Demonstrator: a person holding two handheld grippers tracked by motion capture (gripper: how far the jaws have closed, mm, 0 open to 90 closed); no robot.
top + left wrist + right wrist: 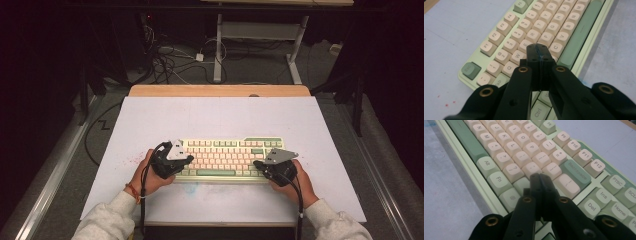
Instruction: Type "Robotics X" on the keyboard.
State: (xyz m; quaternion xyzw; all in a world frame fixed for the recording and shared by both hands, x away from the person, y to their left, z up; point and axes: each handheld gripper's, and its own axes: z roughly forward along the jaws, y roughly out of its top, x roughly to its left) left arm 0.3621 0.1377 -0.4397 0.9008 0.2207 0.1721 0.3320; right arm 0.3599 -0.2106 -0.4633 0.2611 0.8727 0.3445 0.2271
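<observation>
Green-edged keyboard mid-table, bare surface all around

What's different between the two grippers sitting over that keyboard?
The left gripper sits over the keyboard's left end; the right gripper sits over its right end. In the left gripper view, the tips hang above the cream letter keys near D and C; in the right gripper view, the tips hang near the Enter key. Both grippers are black, shut and empty, each held in a hand.
</observation>
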